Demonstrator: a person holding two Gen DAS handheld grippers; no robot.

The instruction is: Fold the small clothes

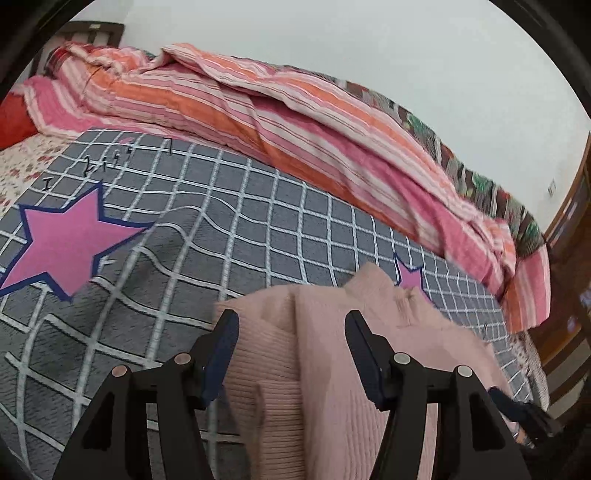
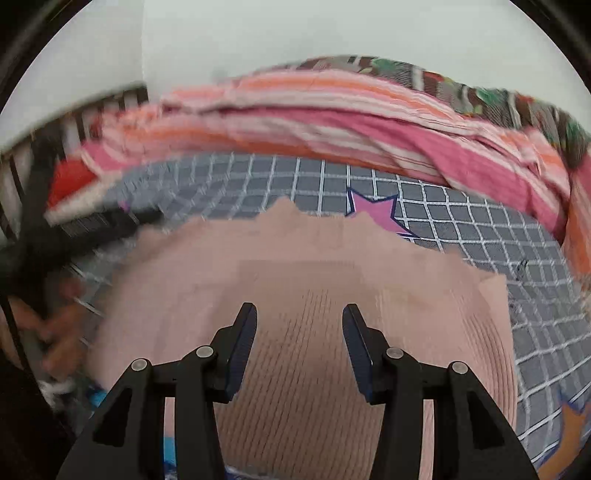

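A pale pink ribbed knit garment (image 1: 332,369) lies on a grey blanket with a white grid (image 1: 221,221) on a bed. In the left wrist view, my left gripper (image 1: 291,321) hovers just over the garment's folded left part. Its jaws stand apart and no pad presses on the cloth. In the blurred right wrist view, the same garment (image 2: 295,277) spreads wide under my right gripper (image 2: 299,314). That gripper is also open, with only the knit surface showing behind the gap. A dark part at the lower right of the left wrist view (image 1: 528,413) touches the garment's edge.
A bunched quilt in pink, orange and white stripes (image 1: 295,122) runs along the far side of the blanket. Pink stars (image 1: 62,243) are printed on the blanket. A red pillow (image 1: 14,118) and a headboard (image 1: 92,33) are at far left. Wooden furniture (image 1: 569,221) stands at right. A blurred hand (image 2: 55,332) shows at left.
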